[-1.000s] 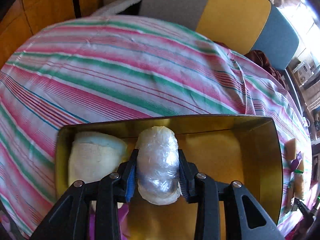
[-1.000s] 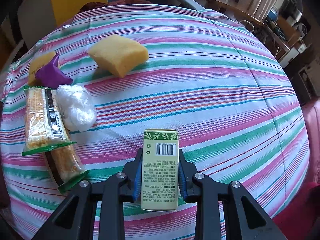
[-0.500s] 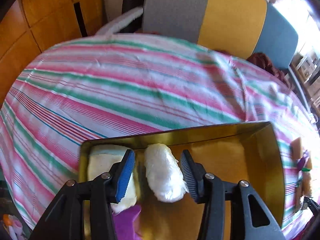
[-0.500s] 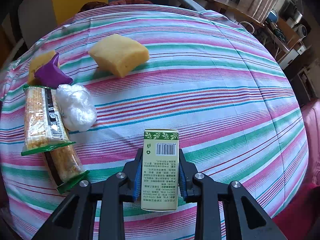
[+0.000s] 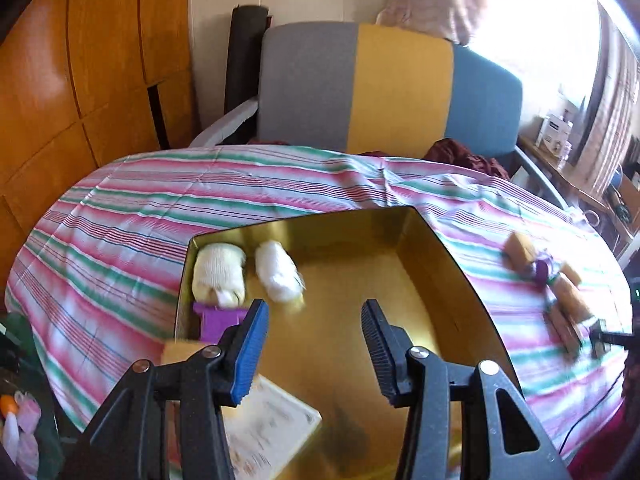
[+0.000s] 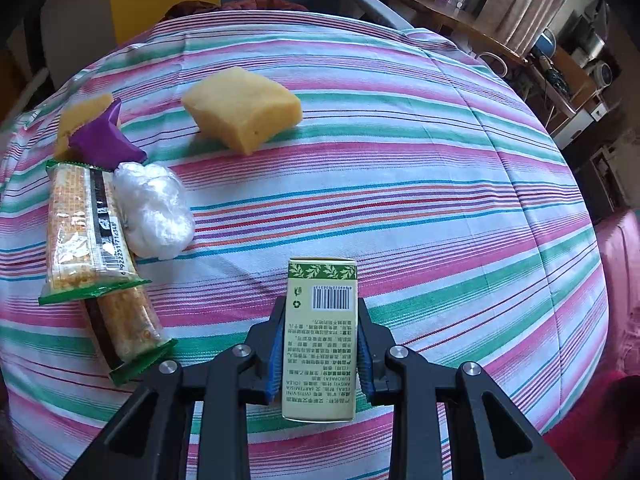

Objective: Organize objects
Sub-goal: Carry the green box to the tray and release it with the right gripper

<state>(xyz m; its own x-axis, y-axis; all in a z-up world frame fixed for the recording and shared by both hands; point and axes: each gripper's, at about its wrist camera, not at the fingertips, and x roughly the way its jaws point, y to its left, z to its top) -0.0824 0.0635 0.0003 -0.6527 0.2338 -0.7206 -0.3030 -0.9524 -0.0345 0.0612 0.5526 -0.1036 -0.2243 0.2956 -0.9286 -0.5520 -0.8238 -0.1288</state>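
In the left wrist view my left gripper (image 5: 314, 344) is open and empty, raised over a gold tin box (image 5: 440, 264). In the box lie a white plastic-wrapped bundle (image 5: 278, 272), a cream cloth roll (image 5: 219, 274), a purple item (image 5: 218, 320) and a pale carton (image 5: 272, 428). In the right wrist view my right gripper (image 6: 320, 354) is shut on a green-and-cream carton (image 6: 320, 336), held above the striped tablecloth (image 6: 400, 184).
On the cloth lie a yellow sponge (image 6: 242, 108), a second sponge (image 6: 82, 118) under a purple wrapper (image 6: 106, 138), a white plastic bundle (image 6: 154, 210) and two snack packets (image 6: 82, 228) (image 6: 124, 328). A grey, yellow and blue chair (image 5: 380, 88) stands behind the table.
My left gripper opened and let the white wrapped bundle go into the gold box, then drew back and up. The right gripper with its carton has stayed still.
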